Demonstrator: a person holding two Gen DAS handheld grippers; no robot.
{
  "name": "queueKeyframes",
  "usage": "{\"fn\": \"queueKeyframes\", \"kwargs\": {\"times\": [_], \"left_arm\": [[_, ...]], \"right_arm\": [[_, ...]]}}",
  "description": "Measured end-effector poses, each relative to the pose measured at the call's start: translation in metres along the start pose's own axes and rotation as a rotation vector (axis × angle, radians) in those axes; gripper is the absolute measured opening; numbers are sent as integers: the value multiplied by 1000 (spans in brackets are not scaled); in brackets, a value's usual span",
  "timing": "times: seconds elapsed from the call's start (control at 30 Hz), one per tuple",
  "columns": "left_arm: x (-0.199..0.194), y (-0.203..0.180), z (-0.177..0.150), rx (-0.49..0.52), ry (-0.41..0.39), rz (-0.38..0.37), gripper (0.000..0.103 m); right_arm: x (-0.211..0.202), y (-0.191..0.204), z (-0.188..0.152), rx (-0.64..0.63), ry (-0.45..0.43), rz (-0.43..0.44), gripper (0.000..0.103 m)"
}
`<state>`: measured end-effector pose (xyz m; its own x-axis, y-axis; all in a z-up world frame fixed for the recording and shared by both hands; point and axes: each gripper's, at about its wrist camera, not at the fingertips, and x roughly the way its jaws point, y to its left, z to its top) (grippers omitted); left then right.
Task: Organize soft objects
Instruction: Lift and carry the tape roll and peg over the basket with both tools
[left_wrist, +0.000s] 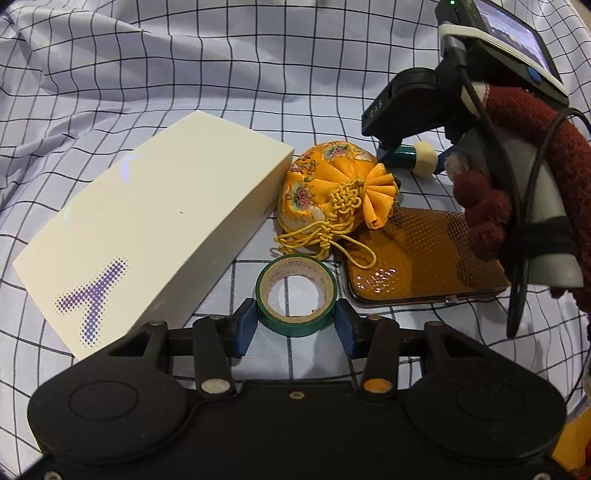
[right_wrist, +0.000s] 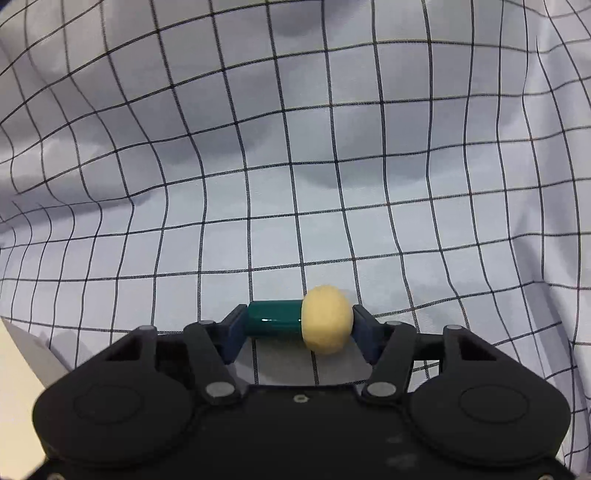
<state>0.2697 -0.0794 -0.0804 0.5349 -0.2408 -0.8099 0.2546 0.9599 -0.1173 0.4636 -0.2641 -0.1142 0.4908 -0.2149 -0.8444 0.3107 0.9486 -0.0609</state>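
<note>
White box (left_wrist: 147, 229) lies left of the yellow pouch (left_wrist: 325, 192). Left gripper (left_wrist: 295, 325) is clamped on the tape roll (left_wrist: 295, 295), just in front of the pouch. Right gripper (right_wrist: 299, 328) grasps the sponge-tipped tube (right_wrist: 299, 323) endwise, behind-right of the pouch, beside the orange case (left_wrist: 424, 266).

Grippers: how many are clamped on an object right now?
2. Left gripper clamps the green tape roll near the white box; right gripper clamps the green-handled sponge applicator over the checked cloth.
</note>
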Motion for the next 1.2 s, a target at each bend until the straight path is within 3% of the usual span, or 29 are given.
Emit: {"fn": "queueKeyframes", "kwargs": {"times": [0.13, 0.27, 0.43, 0.57, 0.7, 0.93, 1.2], "left_arm": [[-1, 0, 1, -7, -8, 5, 48], [0, -2, 3, -6, -1, -15, 57], [-2, -1, 3, -9, 2, -9, 58], [-7, 0, 3, -17, -28, 2, 46], [-12, 0, 2, -15, -35, -3, 45], [-47, -3, -4, 2, -73, -3, 45], [-103, -2, -23, 15, -102, -24, 46]], "right_arm": [[-3, 5, -11, -7, -11, 7, 57], [-12, -6, -17, 0, -23, 18, 57], [-28, -21, -19, 6, -41, 38, 57], [-46, -30, -24, 20, -58, 59, 57], [-71, -40, -32, 33, -80, 86, 57], [-121, -57, -56, 47, -131, 135, 57], [-199, -77, -115, 13, -228, 215, 58]]}}
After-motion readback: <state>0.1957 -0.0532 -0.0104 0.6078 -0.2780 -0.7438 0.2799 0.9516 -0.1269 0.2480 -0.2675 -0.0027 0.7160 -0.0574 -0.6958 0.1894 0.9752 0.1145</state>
